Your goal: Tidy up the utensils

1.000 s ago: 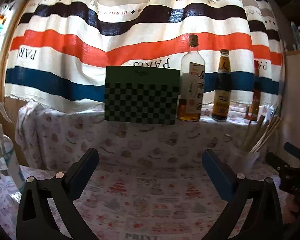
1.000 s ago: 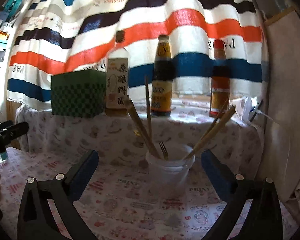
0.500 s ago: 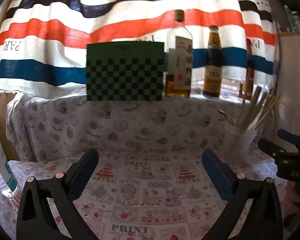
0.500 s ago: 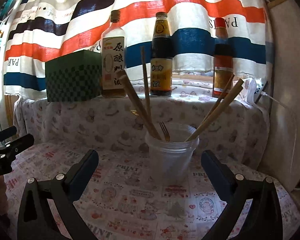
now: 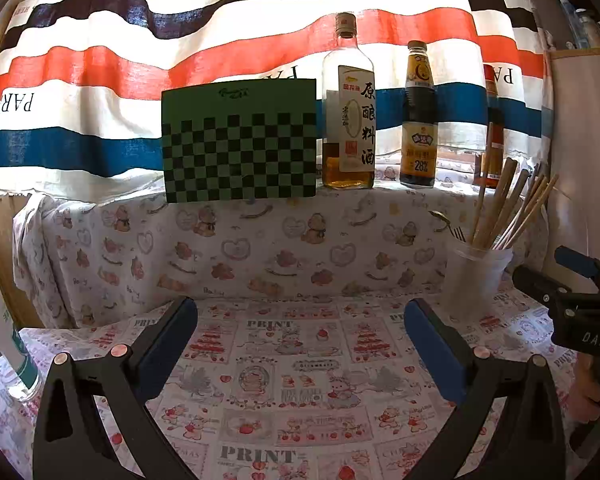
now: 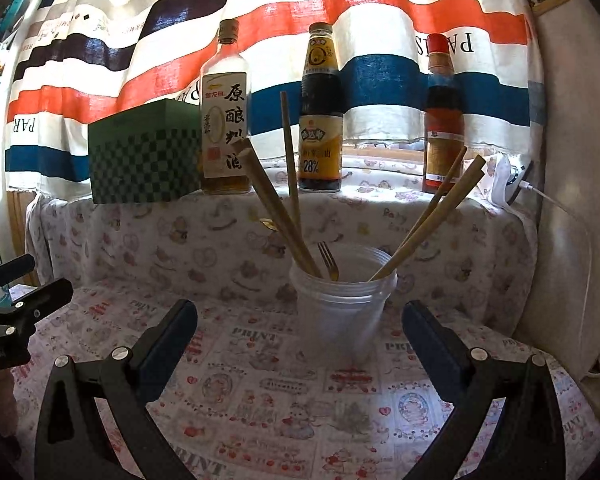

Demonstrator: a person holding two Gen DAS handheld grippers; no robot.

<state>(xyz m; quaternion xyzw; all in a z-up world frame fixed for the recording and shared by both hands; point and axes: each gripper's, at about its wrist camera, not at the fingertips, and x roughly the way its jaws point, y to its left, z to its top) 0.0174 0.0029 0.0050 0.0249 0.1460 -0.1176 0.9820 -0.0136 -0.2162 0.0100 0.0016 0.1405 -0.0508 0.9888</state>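
Ahead of the spread, empty right gripper [image 6: 300, 320], wooden chopsticks [image 6: 276, 204] and a fork [image 6: 327, 258] are held in a translucent plastic cup [image 6: 342, 304]. One chopstick should be pinched near its top and lifted straight. The left gripper [image 5: 300, 320] is also spread and empty.

Both cameras sit low over the table [image 5: 300, 380], facing the striped curtain [image 5: 260, 40]. The left view looks at the checkered box [image 5: 240, 140]. The right view sits close to the plastic cup [image 6: 342, 300]. Both share the box, bottles [image 6: 224, 120] and cup.
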